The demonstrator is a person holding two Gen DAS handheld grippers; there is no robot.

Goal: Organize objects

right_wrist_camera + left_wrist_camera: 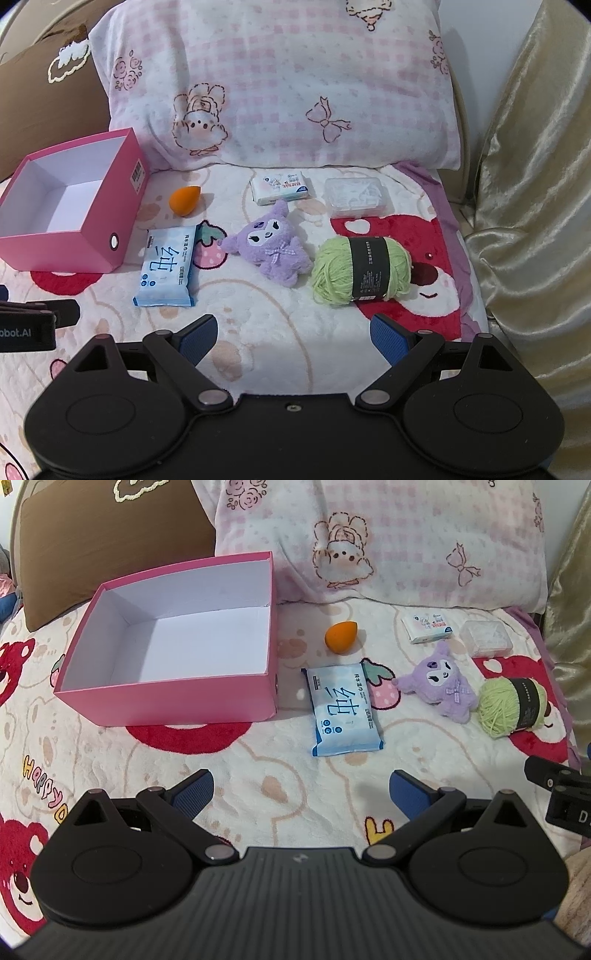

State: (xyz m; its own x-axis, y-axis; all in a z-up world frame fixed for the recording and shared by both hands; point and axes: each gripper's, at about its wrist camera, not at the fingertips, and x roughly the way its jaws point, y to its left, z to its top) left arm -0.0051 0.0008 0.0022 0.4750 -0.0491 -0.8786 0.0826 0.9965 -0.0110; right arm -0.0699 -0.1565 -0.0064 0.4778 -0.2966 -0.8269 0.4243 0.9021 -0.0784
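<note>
One barcode label, right view only

A bedroom in a home — the things lie on a bed spread with a fleecy bear-print blanket. Behind the blanket leans a pink checked pillow, with a brown cushion left of it — and gold satin fabric right of the pillow.

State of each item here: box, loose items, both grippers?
Box: open, empty.
Wipes pack: flat, beside box.
Sponge: on blanket.
Plush: lying face up.
Yarn: on its side.
Left gripper: open, empty.
Right gripper: open, empty.
</note>
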